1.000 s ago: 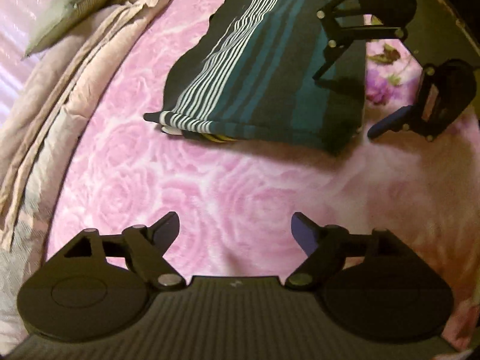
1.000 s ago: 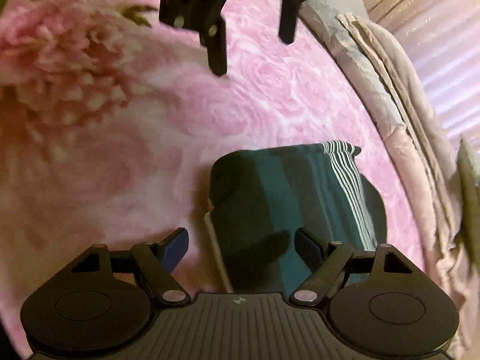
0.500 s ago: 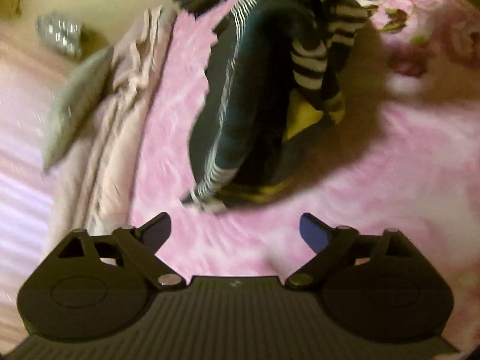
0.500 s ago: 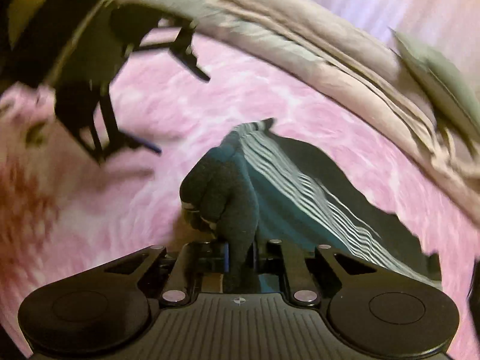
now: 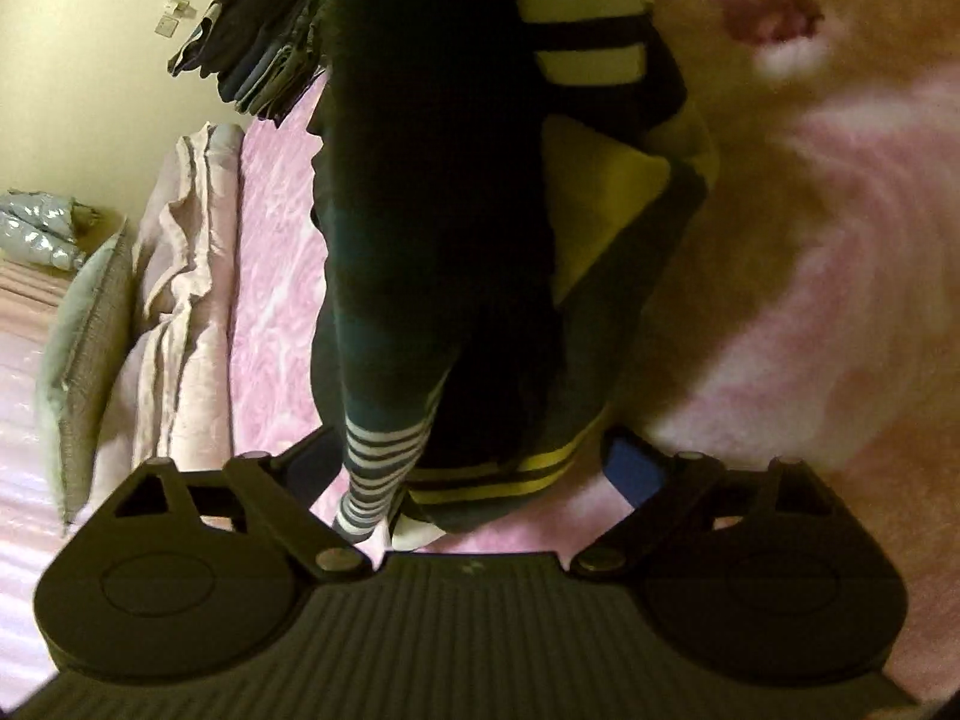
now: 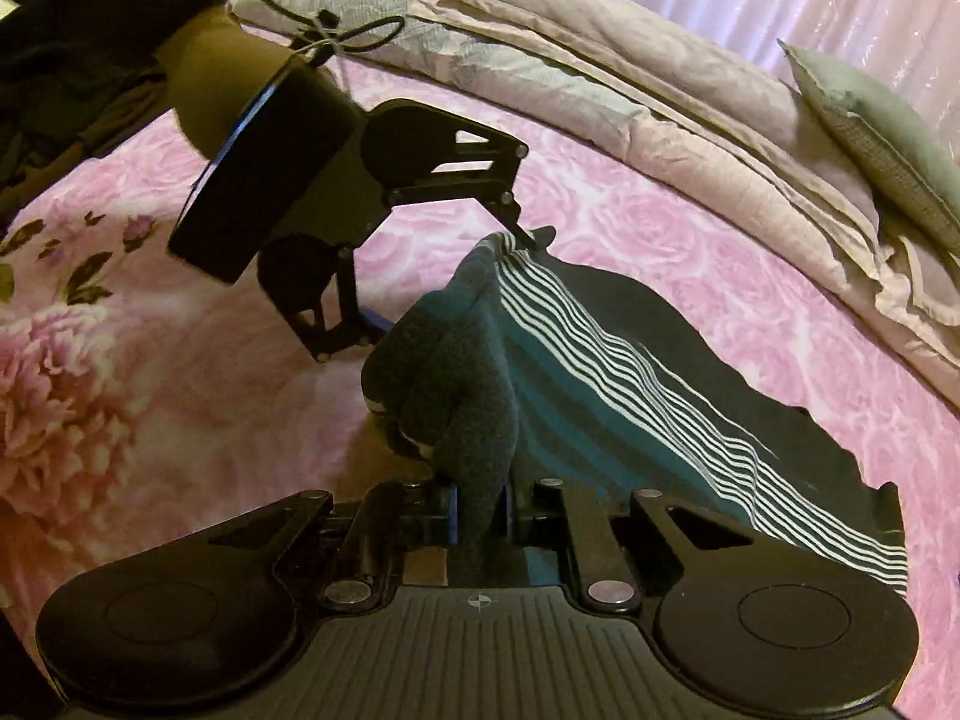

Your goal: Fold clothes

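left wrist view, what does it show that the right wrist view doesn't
Only the left wrist view shows the garment's yellow panel, a dark clothes pile by the wall, and the left claw closing around the garment's hem without yet pressing it.

Only the right wrist view shows the right claw shut on a bunched dark fold, lifting it off the bedspread, and the left claw's outside.

Both show the striped garment, pink floral bedspread, folded quilt and grey pillow.
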